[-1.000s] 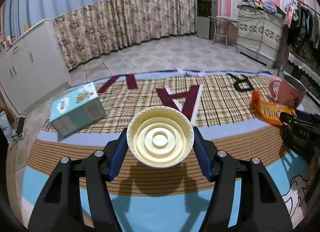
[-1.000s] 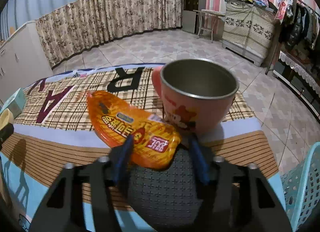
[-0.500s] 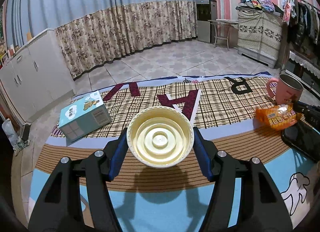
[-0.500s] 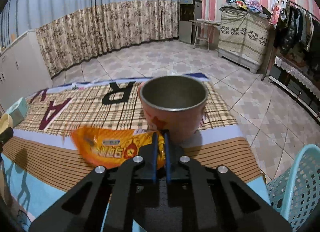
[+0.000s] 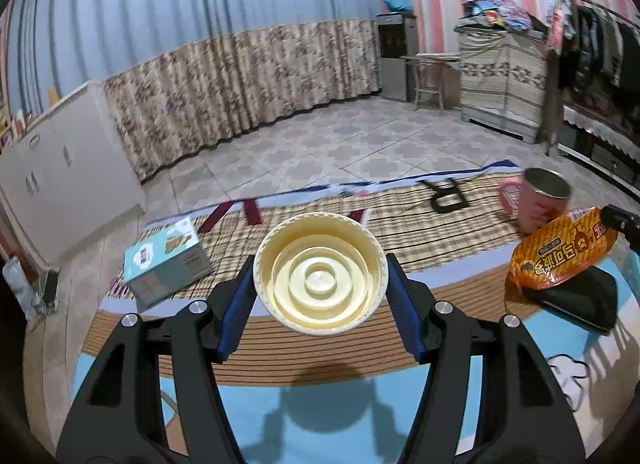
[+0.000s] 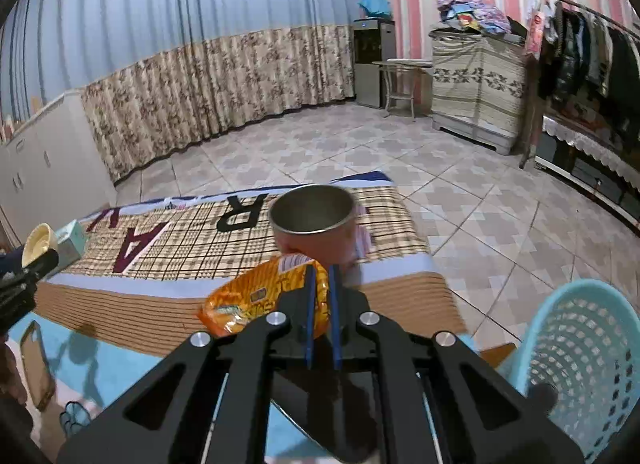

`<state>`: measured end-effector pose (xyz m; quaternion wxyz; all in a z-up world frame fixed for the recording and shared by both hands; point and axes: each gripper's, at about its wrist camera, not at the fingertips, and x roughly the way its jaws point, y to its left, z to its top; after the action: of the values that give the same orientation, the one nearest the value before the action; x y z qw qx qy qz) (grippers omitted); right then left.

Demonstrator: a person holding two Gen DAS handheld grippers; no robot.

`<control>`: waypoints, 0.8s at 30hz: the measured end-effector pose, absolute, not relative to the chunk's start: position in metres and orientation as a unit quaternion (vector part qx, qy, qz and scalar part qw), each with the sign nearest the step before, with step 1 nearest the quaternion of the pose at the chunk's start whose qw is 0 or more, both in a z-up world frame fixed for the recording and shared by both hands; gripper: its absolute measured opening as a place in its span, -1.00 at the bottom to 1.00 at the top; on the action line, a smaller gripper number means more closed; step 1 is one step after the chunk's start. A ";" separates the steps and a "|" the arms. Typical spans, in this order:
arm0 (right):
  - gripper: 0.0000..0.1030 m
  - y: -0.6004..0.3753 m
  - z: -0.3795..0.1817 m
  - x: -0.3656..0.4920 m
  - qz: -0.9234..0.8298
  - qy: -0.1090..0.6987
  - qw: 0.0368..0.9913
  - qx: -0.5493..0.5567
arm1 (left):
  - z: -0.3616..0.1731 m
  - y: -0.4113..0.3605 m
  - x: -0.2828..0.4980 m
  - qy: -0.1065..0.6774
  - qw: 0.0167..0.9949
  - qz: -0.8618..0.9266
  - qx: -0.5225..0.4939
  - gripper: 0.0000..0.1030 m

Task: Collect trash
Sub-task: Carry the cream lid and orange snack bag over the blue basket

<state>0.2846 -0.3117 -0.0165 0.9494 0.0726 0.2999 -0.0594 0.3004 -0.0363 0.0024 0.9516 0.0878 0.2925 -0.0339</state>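
Wrapper point(image 6: 264, 300) pinched in right claw point(image 6: 321, 304); lid point(image 5: 320, 278) between left claw point(image 5: 320, 296).

My own jaws cover the near edge of the orange snack packet point(image 6: 256, 300), so I cannot see how much of it they pinch. The packet hides the pink mug's point(image 6: 320, 232) base. The blue basket point(image 6: 580, 348) runs off the frame's right edge. The packet's print is too blurred to read.
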 end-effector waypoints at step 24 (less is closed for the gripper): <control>-0.88 -0.517 0.052 0.092 -0.210 0.250 0.939 0.106 | 0.022 -0.285 0.181 0.260 0.930 -0.236 0.111 0.18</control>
<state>0.0917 -0.5167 0.0522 0.9391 0.1061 0.2504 -0.2101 0.1814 -0.2853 0.0223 0.9298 0.1107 0.2595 -0.2362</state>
